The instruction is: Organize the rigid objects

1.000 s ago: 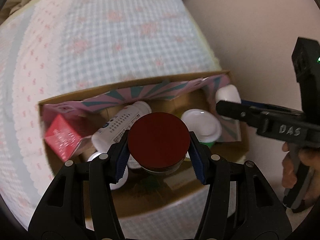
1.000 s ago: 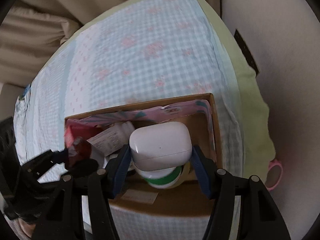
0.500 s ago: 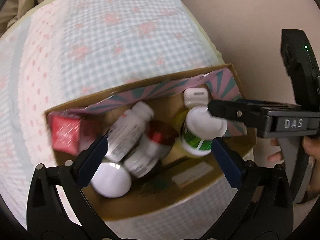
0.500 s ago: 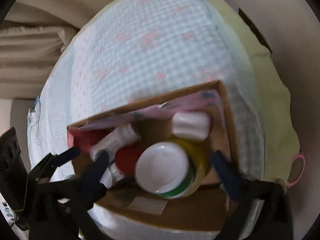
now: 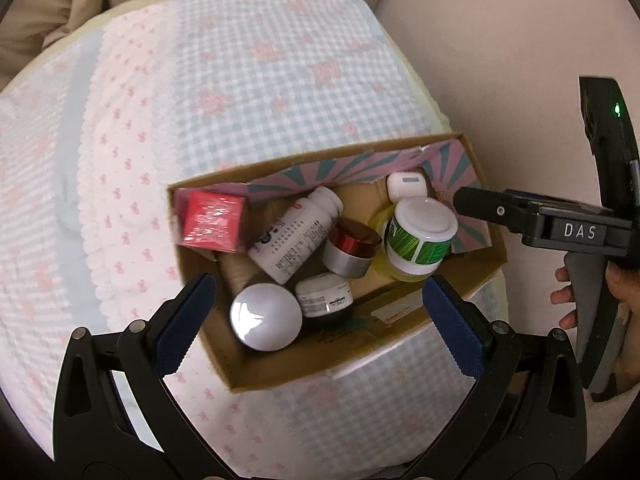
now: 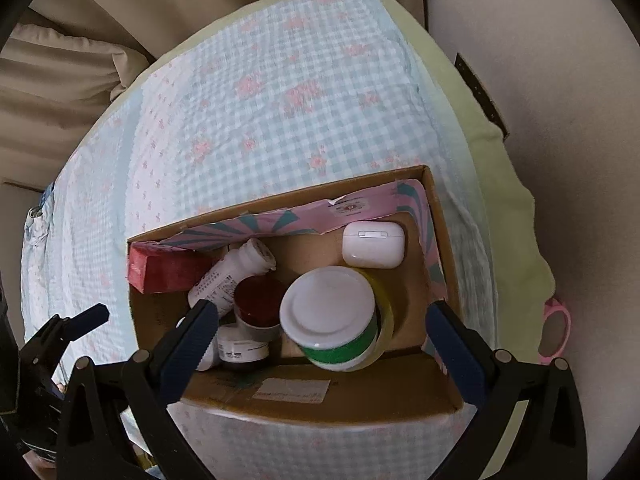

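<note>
Left wrist view: left gripper (image 5: 320, 312) hangs above the near edge of a cardboard box (image 5: 486, 280), jaws spread wide, nothing between the blue pads (image 5: 182, 326). The box sits on a blue-and-pink checked blanket (image 5: 240, 80). Inside, from its left end: a red carton (image 5: 212, 220) leaning in the corner; a white pill bottle (image 5: 298, 234) lying tilted, cap toward the far wall; a red-lidded silver jar (image 5: 352, 252) just beside it; a green-labelled white tub (image 5: 420, 236) standing on a yellow tape roll (image 5: 382, 264); a white earbud case (image 5: 406, 186) at the far right corner, against the pink-and-teal striped lining (image 5: 360, 170). Nearer the camera lie a glossy white round lid (image 5: 266, 316) and a small black jar with a white label (image 5: 326, 300), touching each other. Right gripper's finger reaches in from the right over the box's right wall; a hand (image 5: 592, 292) holds its grip. Right wrist view: right gripper (image 6: 322, 332) is over the same box (image 6: 320, 388), jaws apart and empty. The tub (image 6: 328, 316) fills the middle, tape roll (image 6: 386, 312) around its base. Earbud case (image 6: 372, 244) lies beyond it, resting flat, apart from the tub. Red-lidded jar (image 6: 258, 308) and pill bottle (image 6: 232, 276) sit left of the tub, the red carton (image 6: 168, 268) in the far left corner. The left gripper (image 6: 64, 332) shows at the left edge, outside the box wall.
</note>
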